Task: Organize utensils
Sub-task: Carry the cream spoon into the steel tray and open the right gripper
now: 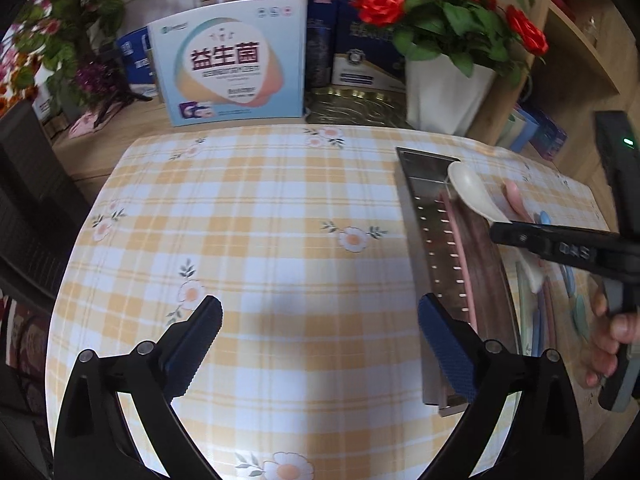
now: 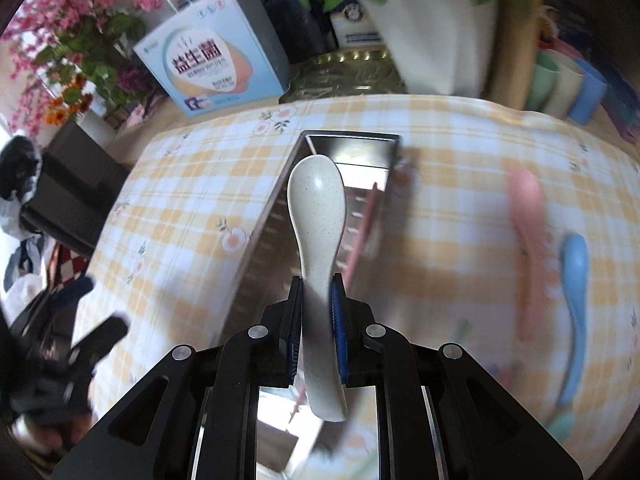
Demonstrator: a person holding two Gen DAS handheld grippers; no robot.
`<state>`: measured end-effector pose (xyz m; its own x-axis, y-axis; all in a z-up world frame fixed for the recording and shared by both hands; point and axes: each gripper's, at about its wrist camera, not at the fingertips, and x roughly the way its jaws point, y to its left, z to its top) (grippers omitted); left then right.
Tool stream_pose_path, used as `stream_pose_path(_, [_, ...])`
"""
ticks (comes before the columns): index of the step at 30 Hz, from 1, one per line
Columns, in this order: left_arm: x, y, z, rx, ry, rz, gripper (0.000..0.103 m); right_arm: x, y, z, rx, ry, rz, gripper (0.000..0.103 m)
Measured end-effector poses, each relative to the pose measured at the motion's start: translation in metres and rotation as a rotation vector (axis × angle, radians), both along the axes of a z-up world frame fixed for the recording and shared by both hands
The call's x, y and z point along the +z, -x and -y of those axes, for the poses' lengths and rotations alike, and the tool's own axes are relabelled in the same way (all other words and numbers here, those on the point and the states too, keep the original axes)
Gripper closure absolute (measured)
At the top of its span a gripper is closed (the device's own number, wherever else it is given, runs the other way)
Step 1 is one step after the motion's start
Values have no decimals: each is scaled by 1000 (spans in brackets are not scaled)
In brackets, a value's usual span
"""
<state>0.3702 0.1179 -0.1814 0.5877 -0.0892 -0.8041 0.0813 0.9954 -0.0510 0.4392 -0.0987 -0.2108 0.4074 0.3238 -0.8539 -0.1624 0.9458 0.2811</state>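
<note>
My right gripper is shut on the handle of a white speckled spoon and holds it above a long steel utensil tray. The tray holds a pink utensil. A pink spoon and a blue spoon lie on the checked cloth to the right of the tray. In the left wrist view the white spoon hangs over the tray, held by the right gripper. My left gripper is open and empty over the cloth, left of the tray.
A blue and white box, dark boxes, a white pot of red roses and pink flowers stand along the back of the table. Coloured cups stand at the back right. More utensils lie right of the tray.
</note>
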Motion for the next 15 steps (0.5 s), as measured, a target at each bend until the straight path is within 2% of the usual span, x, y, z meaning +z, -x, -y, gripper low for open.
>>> stream_pose_path(7, [-3, 9, -19, 37, 12, 5, 7, -25, -44, -15, -97, 25, -85, 89])
stream_pose_path(15, [-7, 15, -32, 72, 25, -2, 7, -38, -62, -28, -126, 60, -93, 89])
